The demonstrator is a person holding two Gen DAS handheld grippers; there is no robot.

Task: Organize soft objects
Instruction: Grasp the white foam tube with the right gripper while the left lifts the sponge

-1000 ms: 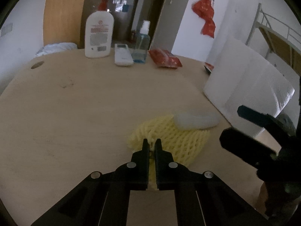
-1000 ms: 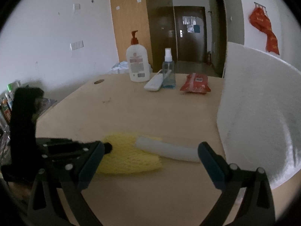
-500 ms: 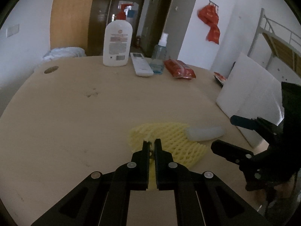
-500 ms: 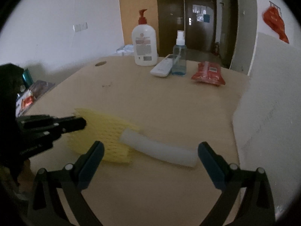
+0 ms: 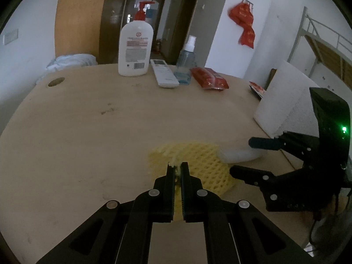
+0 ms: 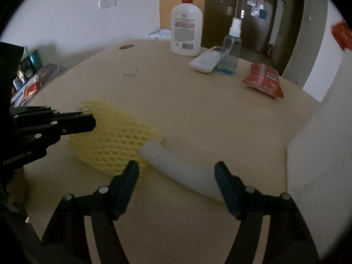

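A yellow foam net sleeve (image 5: 198, 165) lies on the wooden table (image 5: 110, 132); it also shows in the right wrist view (image 6: 114, 136). My left gripper (image 5: 177, 168) is shut on its near edge, and it shows from the side in the right wrist view (image 6: 88, 122). A white foam tube (image 6: 180, 171) lies partly on the net's right side; it shows in the left wrist view (image 5: 239, 155). My right gripper (image 6: 177, 173) is open, with its fingers on either side of the tube's near end; in the left wrist view (image 5: 248, 156) it comes in from the right.
A lotion pump bottle (image 5: 135, 48), a white remote (image 5: 164, 76), a spray bottle (image 5: 186, 61) and a red packet (image 5: 209, 79) stand at the table's far side. A white foam board (image 5: 283, 101) leans at the right edge.
My right gripper has moved in closer and now straddles the white tube's end. My left gripper stays shut on the net, and its view has shifted a little.
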